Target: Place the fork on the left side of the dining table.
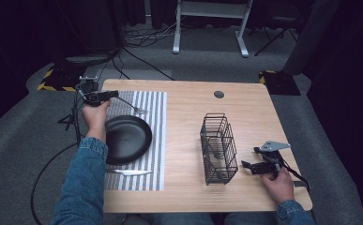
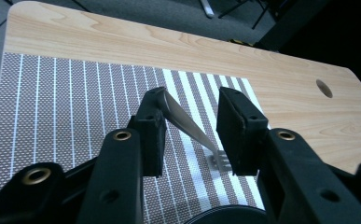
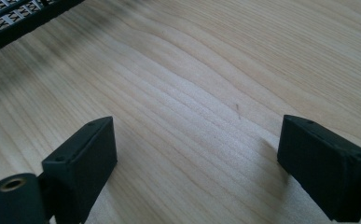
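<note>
While the left tool (image 2: 190,128) stands over the far part of the striped placemat (image 1: 156,140), its jaws are parted and the fork (image 2: 194,132) lies between them — handle end against the left pad, tines resting on the mat beside the right pad. The pads do not press on it, so the fork counts as released, not gripped. In the high view the fork (image 1: 131,106) sits just beyond the black plate (image 1: 127,138), with a knife (image 1: 130,172) on the near side of the mat.

The step in hand appears to be setting the fork down by the plate. To finish it well:

- Open the jaws fully before lifting, so neither pad drags the handle.
- Withdraw straight up and back — a sideways pull would likely skew the fork on the woven mat.
- Check that the fork lies flat and clear of the plate rim.

The right tool (image 1: 250,166) rests on the tabletop (image 1: 245,112) just right of the wire basket (image 1: 218,148), jaws wide apart with nothing between them. Keep it parked there.
</note>
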`<state>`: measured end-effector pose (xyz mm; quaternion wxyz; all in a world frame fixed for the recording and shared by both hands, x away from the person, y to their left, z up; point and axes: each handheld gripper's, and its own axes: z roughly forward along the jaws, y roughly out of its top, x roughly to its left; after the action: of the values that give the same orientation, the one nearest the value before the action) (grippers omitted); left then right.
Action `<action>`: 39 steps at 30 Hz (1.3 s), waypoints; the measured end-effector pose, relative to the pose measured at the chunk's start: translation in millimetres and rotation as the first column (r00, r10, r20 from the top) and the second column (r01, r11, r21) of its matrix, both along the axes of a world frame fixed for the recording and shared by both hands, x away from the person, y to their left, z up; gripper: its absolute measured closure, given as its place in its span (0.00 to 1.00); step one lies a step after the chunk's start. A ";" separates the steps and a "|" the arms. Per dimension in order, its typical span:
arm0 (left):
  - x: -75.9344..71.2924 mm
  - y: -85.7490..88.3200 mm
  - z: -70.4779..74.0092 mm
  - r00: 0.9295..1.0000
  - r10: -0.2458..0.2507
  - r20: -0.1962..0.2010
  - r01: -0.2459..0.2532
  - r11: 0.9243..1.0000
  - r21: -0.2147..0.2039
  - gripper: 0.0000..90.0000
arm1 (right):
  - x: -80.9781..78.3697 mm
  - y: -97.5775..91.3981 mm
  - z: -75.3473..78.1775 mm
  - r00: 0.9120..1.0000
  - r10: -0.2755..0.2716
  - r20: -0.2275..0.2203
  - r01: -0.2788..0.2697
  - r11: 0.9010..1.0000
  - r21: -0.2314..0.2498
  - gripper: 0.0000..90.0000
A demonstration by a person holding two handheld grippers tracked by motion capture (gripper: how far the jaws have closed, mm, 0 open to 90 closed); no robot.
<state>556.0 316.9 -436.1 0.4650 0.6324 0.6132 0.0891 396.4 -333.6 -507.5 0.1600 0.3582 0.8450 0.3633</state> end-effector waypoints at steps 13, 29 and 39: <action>0.3 0.2 -14.7 0.999 -0.019 -0.046 0.018 1.000 -0.012 0.68 | 0.0 0.0 0.0 1.000 0.000 0.000 0.000 1.000 0.000 0.13; -1.6 16.6 -28.8 0.995 0.026 -0.100 -0.027 1.000 -0.016 0.65 | 0.0 0.1 0.0 1.000 0.000 0.000 0.000 1.000 0.000 0.13; 6.4 16.4 -34.1 0.994 0.032 -0.109 -0.035 0.999 -0.018 0.63 | -0.5 0.3 0.0 1.000 -0.003 0.001 0.003 1.000 0.000 0.13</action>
<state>562.3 333.3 -470.2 0.4357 0.6213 0.6488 0.0564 395.9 -333.3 -507.5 0.1609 0.3594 0.8445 0.3630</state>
